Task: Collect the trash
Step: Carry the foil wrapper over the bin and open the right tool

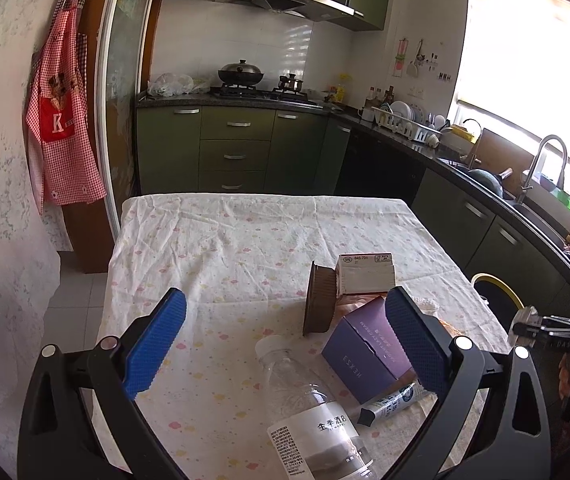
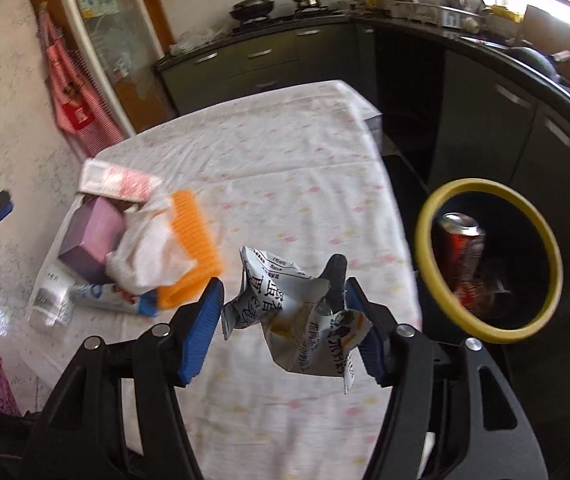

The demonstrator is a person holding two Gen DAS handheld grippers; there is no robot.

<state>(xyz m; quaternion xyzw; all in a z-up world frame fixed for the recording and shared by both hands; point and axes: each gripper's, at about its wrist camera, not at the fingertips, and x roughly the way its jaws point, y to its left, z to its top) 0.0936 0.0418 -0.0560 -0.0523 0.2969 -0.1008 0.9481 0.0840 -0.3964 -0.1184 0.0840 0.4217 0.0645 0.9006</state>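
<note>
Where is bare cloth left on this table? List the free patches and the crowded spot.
Free: the far half of the tablecloth toward the green cabinets, and the wall-side strip. Crowded: the near bin-side corner, with purple box, bottle, carton, brown cup.

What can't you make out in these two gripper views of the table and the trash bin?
- Bin contents, right wrist view: below the red can, all dark.
- Clear bottle base, left wrist view: cut off by the frame's bottom edge.
- Carton, right wrist view: print blurred.
- Tube, left wrist view: partly behind the left gripper's finger.
</note>
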